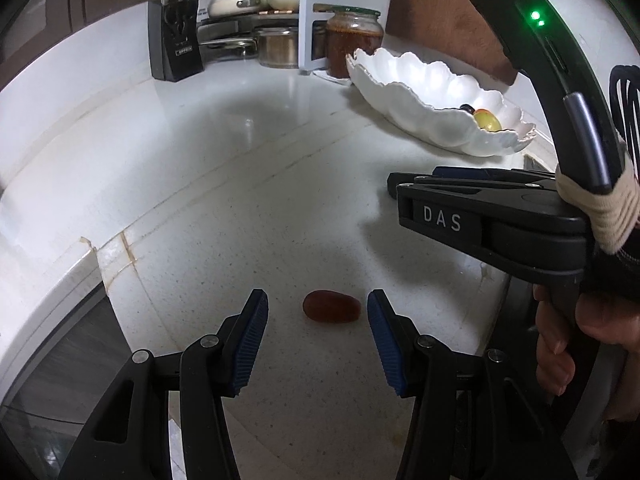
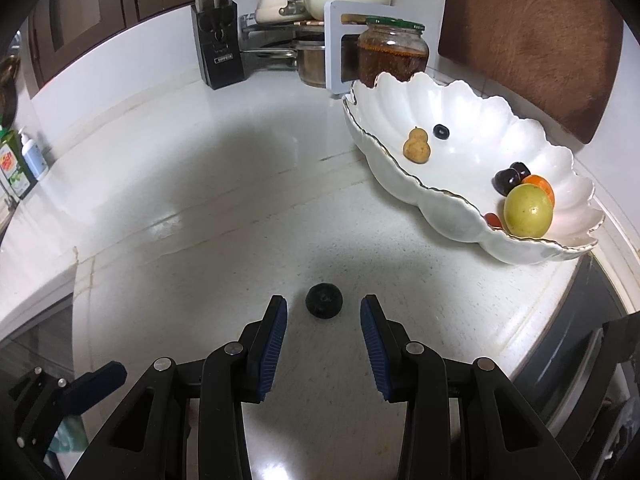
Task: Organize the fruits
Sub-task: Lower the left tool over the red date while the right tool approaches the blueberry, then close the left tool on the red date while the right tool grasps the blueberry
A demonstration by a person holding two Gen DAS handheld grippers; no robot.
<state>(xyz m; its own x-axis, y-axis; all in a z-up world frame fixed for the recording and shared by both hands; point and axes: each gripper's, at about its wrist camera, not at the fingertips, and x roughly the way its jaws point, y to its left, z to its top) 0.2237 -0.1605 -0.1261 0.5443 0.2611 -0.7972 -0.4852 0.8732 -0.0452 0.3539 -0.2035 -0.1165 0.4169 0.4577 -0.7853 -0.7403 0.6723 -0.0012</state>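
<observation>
Both tools gape, empty, over loose countertop fruit; scalloped white bowl (image 2: 460, 216) holds several fruits.

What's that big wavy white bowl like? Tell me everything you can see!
The white bowl is long and boat-shaped, glossy like ceramic, with a scalloped rim edged in thin gold. It sits upright on the speckled white counter, in front of a glass jar. Inside lie several small fruits: a yellow-green round one, an orange one, dark ones and a tan lumpy one.

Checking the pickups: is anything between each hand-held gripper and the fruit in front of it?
Nothing visible. The left hand-held gripper faces the reddish-brown fruit, the right hand-held gripper the dark round fruit; only bare countertop between.
</observation>
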